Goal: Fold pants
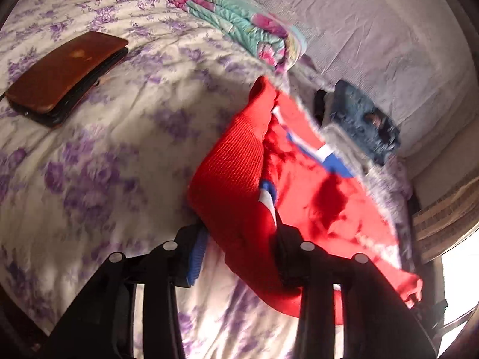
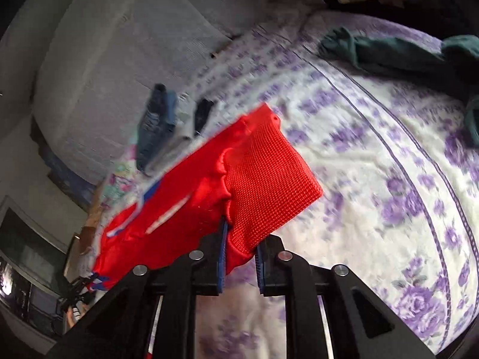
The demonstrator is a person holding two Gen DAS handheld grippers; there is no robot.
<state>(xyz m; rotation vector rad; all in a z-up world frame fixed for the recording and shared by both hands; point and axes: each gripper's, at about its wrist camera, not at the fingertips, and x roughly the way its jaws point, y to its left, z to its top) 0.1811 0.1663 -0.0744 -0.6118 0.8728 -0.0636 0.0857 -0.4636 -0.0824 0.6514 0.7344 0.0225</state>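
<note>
The red pants (image 1: 233,164), with a ribbed cuff and blue and white stripes, hang stretched above the bed between both grippers. In the left wrist view my left gripper (image 1: 239,248) is shut on a bunched thick part of the red fabric, which fills the gap between its black fingers. In the right wrist view the ribbed red end of the pants (image 2: 269,179) sticks up past my right gripper (image 2: 241,257). Its blue pads (image 2: 223,257) pinch a fold of that end. The pants run off to the lower left of that view.
The bed has a white sheet with purple flowers (image 1: 104,149). On it lie a brown flat case (image 1: 66,74), a folded floral blanket (image 1: 239,21), a stack of folded jeans (image 1: 365,119) by the grey padded headboard (image 2: 119,59), and a dark green garment (image 2: 404,56).
</note>
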